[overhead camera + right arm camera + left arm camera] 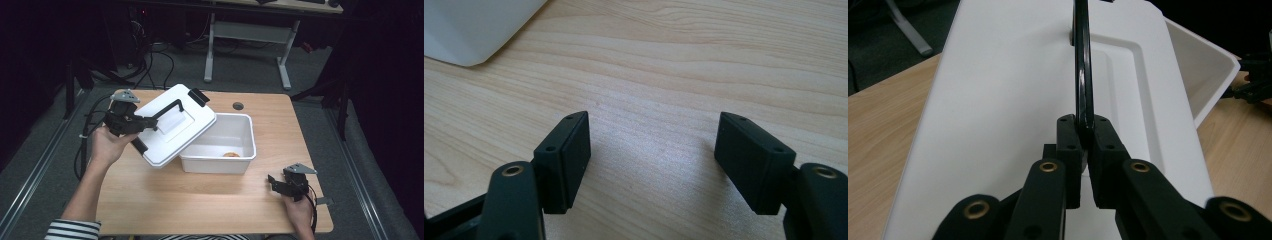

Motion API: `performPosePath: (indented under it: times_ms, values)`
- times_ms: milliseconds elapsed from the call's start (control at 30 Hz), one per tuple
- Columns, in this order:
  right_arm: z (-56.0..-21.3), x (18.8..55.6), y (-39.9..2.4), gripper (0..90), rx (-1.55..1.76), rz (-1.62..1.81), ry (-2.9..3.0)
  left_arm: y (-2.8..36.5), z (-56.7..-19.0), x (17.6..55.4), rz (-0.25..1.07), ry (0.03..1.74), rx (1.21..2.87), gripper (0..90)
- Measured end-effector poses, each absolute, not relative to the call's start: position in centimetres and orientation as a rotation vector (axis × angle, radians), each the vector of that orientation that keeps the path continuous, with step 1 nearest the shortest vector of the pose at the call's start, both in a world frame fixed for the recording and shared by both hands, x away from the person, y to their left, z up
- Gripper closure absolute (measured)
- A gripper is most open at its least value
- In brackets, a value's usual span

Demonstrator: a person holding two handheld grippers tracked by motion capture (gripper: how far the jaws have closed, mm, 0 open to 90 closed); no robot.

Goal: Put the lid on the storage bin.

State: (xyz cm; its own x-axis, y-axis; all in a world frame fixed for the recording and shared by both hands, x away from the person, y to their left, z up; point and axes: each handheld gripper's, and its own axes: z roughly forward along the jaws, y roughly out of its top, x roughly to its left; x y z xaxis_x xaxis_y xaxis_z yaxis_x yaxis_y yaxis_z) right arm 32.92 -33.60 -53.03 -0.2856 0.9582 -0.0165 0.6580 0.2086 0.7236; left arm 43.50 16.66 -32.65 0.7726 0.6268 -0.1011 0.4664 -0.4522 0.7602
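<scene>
Over the left side of the desk [200, 200], the left gripper [1083, 150] is pinching the black handle [1083, 70] of the white lid [172, 125], tilted against the open white bin [220, 147]. Right gripper [651, 160] sits spread wide near the desk's right corner, holding nothing.

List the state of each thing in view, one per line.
Lid: lifted off, tilted, one edge over the bin's left side.
Lid handle: raised, clamped in the left gripper.
Bin: open, upright on the table, a small round item inside.
Left gripper: shut on the lid handle.
Right gripper: open, holding nothing, low over the table.
</scene>
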Motion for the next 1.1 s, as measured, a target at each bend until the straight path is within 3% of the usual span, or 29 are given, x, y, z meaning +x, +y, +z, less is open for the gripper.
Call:
performPosePath:
  times_ms: [567, 1100]
  values:
    - [-53.0, 32.9, -33.6, 30.7, 1.496, 0.85, 2.02, 13.0, -31.8, 45.2, 0.169, 0.659, 2.194, 85.1]
    - [-53.0, 32.9, -33.6, 30.7, 1.496, 0.85, 2.02, 8.8, -33.1, 47.2, 0.074, 0.52, 2.244, 85.1]
